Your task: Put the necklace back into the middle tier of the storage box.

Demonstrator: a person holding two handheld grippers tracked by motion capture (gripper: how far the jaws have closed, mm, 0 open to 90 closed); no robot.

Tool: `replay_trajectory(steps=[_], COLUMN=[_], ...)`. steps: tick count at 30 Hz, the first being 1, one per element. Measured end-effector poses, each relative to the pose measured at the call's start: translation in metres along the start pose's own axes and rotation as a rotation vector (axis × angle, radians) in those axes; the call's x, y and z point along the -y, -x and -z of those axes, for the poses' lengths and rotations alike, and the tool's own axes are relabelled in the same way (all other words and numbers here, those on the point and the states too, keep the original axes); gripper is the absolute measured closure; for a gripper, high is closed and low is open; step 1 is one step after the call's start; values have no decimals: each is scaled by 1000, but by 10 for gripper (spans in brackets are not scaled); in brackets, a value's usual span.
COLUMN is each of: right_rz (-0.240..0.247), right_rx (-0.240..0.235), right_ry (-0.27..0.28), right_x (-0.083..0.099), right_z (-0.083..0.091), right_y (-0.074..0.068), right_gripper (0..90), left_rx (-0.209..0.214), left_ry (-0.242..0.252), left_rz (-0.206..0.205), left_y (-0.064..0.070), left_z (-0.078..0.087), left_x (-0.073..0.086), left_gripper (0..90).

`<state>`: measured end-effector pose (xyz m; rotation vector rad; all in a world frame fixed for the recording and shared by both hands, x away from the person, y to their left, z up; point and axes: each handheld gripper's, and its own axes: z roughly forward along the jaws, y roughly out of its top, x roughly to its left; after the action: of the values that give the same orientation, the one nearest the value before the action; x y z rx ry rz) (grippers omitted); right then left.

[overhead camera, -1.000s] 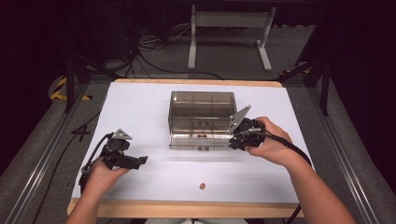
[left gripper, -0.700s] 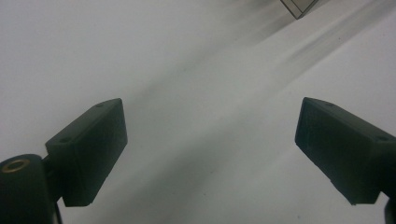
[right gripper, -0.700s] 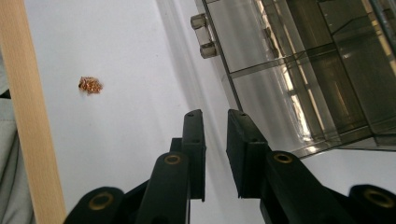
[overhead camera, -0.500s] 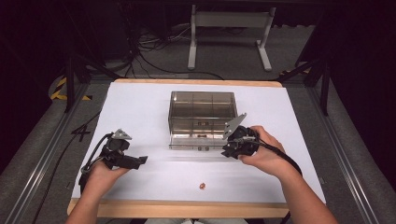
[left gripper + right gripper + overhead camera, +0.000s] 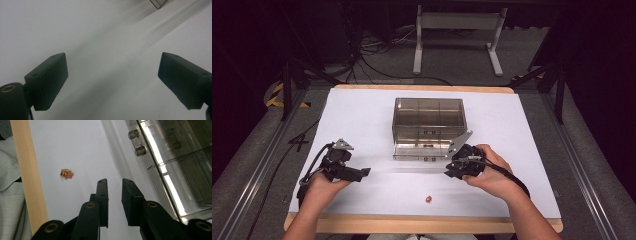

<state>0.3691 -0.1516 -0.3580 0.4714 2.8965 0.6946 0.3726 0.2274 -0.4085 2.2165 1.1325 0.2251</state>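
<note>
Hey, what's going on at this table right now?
A person sits at a white table with a two-jaw gripper in each hand. The right gripper, jaws nearly together and holding nothing, hovers just in front of a clear plastic drawer box, near its knobs. A small coppery bit lies loose on the table near the front edge. The left gripper sits off to the side, jaws wide open and empty.

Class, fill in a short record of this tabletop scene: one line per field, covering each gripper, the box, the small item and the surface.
left gripper: jaws wide apart, nothing between them, over bare white surface
right gripper: jaws nearly closed with a narrow gap, holding nothing
clear drawer box: mid-table, close beside the right gripper
small coppery piece: lies alone near the wooden front edge
table: white top
</note>
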Motion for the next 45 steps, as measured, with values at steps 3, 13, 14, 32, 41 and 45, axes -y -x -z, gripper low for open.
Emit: replay_trajectory(steps=[3, 13, 14, 32, 41, 45], right_rz=[10, 23, 29, 68, 96, 114], right_rx=[-8, -30, -36, -98, -131, -143], right_ry=[11, 17, 18, -30, -54, -58], right_x=[-1, -8, -10, -16, -19, -20], right_z=[-2, -9, -11, -38, -49, -53], right_y=[-3, -12, -14, -31, -38, -42], right_gripper=[759, 753, 752, 730, 723, 718], left_rx=[-3, 1, 1, -1, 4, 4], left_ry=[-3, -1, 0, -2, -8, -7], left_rz=[-2, -5, -5, -10, -12, -12], left_y=[0, 0, 0, 0, 0, 0], left_z=[0, 1, 1, 2, 1, 1], left_x=[0, 0, 0, 0, 0, 0], left_gripper=[99, 99, 99, 99, 99, 99])
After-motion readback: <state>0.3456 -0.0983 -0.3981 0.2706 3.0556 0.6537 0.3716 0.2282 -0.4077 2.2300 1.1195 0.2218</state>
